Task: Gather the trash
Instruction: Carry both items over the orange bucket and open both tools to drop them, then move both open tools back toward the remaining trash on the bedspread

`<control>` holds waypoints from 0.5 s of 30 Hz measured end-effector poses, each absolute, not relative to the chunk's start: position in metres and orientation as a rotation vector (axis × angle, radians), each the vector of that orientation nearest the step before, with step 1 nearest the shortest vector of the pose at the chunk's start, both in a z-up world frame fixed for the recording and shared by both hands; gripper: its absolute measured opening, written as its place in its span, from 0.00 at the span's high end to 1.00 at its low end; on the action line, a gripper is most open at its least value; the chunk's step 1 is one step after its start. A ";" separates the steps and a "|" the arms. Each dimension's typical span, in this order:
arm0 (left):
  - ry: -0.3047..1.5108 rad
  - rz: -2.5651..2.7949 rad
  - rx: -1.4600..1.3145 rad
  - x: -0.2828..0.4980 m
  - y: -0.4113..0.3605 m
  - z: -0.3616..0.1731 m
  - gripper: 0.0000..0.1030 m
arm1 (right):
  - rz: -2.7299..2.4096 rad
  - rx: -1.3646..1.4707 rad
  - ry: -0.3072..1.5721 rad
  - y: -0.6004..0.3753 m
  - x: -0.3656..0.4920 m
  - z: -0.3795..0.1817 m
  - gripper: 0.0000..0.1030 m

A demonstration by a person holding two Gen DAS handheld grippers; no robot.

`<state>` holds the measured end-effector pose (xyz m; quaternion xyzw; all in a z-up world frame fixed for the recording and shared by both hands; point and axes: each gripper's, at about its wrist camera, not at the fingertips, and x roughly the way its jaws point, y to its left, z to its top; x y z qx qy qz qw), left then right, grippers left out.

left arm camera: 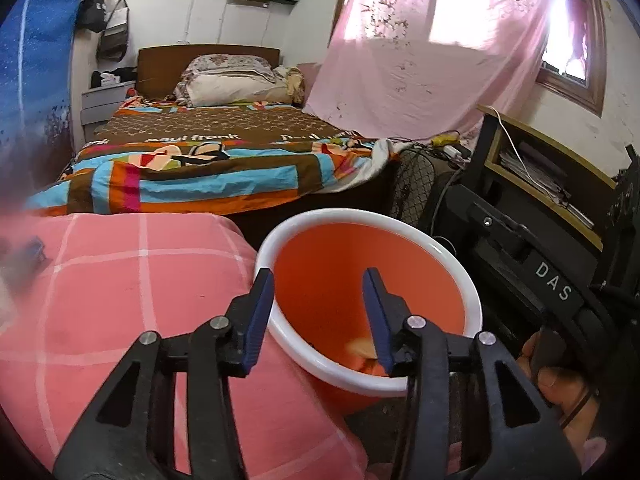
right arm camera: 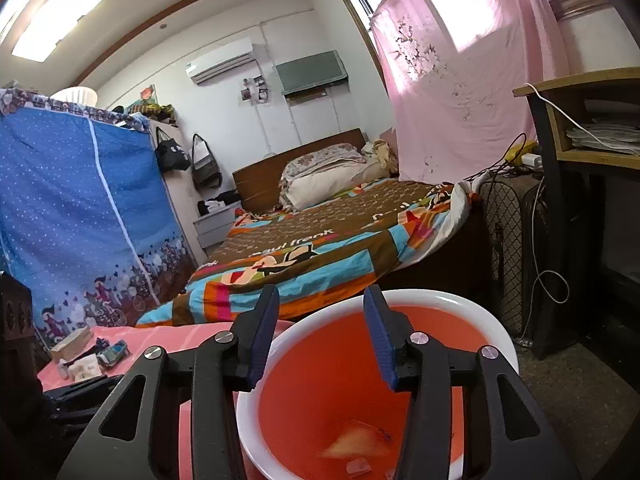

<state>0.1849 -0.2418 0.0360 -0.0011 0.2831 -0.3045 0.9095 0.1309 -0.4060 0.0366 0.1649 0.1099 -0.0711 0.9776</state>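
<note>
An orange trash bin [left arm camera: 460, 264] with a white rim stands just below both grippers. My left gripper [left arm camera: 318, 280] hangs over its left rim, open, with nothing between the blue pads. A pale scrap [left arm camera: 362, 348], blurred, lies low inside the bin by the right finger. In the right wrist view the same bin [right arm camera: 480, 312] fills the lower middle. My right gripper [right arm camera: 322, 296] is over its near rim, open and empty. A blurred pale scrap [right arm camera: 360, 442] and a small clear piece [right arm camera: 358, 467] are deep inside the bin.
A pink checked cloth [left arm camera: 120, 300] covers the surface left of the bin, with small items [right arm camera: 96, 354] at its far end. Beyond lie a bed with a colourful quilt [left arm camera: 220, 168], a blue wardrobe [right arm camera: 80, 200], a wooden desk [right arm camera: 580, 120] and a mesh-fronted fan [right arm camera: 504, 248].
</note>
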 end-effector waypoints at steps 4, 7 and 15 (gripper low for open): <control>0.552 -0.579 -0.034 0.184 -0.227 0.042 0.47 | -0.144 0.334 0.213 -0.404 0.132 0.039 0.55; 0.514 -0.530 -0.060 0.183 -0.213 0.049 0.40 | -0.139 0.325 0.197 -0.399 0.132 0.042 0.55; 0.370 -0.382 -0.083 0.175 -0.170 0.070 0.13 | -0.106 0.284 0.119 -0.375 0.133 0.055 0.27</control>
